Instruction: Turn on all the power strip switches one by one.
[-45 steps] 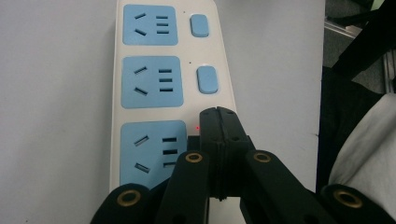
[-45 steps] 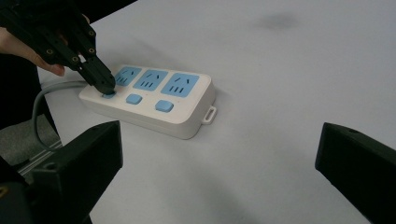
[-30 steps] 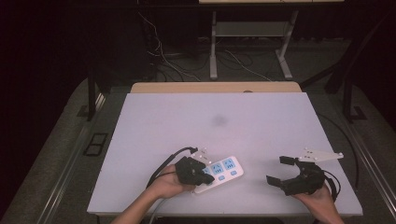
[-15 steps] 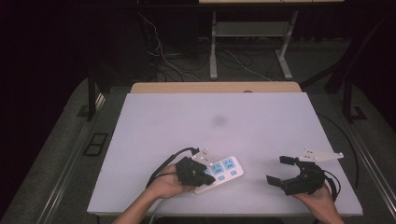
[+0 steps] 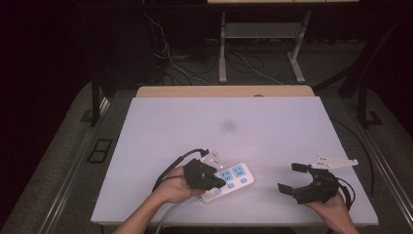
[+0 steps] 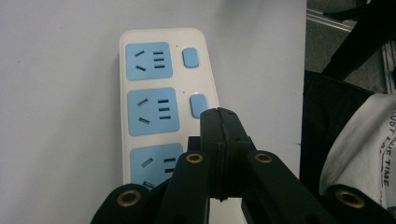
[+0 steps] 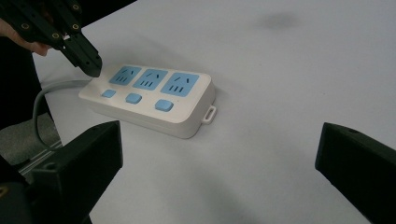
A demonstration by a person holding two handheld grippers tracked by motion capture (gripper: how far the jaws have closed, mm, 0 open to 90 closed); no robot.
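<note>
the white power strip (image 5: pixel 229 181) with three blue sockets and three blue switches lies flat near the front edge of the table (image 5: pixel 195 126), its grey cord (image 7: pixel 49 95) trailing off that edge. the left gripper (image 7: pixel 91 65), jaws clenched together on nothing, rests its tip at the strip's cord end beside a switch. the right gripper (image 5: pixel 293 178) sits well apart to the right, jaws spread wide and empty.
</note>
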